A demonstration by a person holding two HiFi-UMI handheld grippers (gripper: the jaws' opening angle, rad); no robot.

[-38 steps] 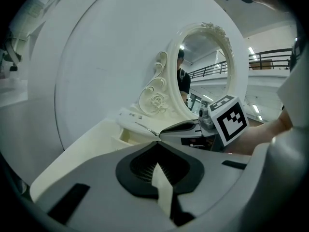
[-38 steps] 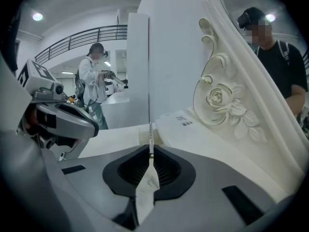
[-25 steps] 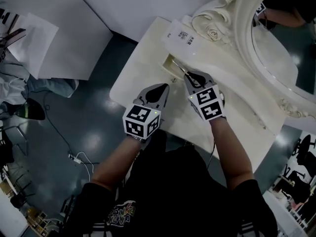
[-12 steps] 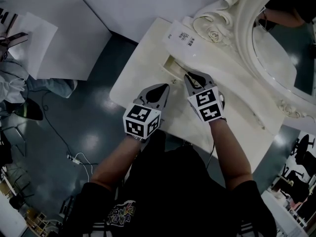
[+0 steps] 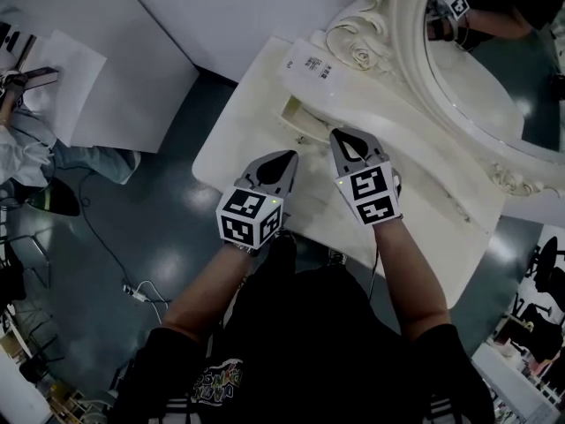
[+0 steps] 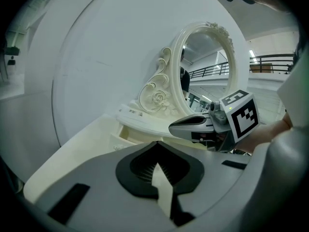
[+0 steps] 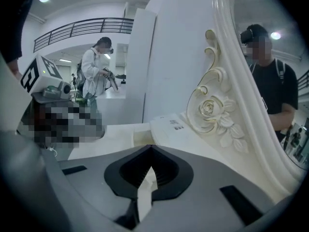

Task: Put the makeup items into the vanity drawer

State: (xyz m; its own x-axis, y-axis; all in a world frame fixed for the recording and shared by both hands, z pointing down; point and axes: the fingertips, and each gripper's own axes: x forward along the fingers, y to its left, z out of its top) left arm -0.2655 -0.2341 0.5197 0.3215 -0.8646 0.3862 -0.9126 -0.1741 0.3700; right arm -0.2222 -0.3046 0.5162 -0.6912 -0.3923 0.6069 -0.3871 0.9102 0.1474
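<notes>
Currently I hold the left gripper [image 5: 287, 157] and the right gripper [image 5: 344, 136] above the vanity top [image 5: 243, 126], near the open drawer [image 5: 294, 113]; both jaw pairs closed, empty.

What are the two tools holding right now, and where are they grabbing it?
Nothing is held. The left tool and the right tool both have their jaws closed together, with nothing between them.

The head view is dimly lit, with pale glare thrown off the glossy floor [image 5: 168, 254]. Both gripper views are lit brighter, bent hard at the edges, ringed in black; the left gripper [image 6: 157, 149] and right gripper [image 7: 150, 151] are blurred up close.
</notes>
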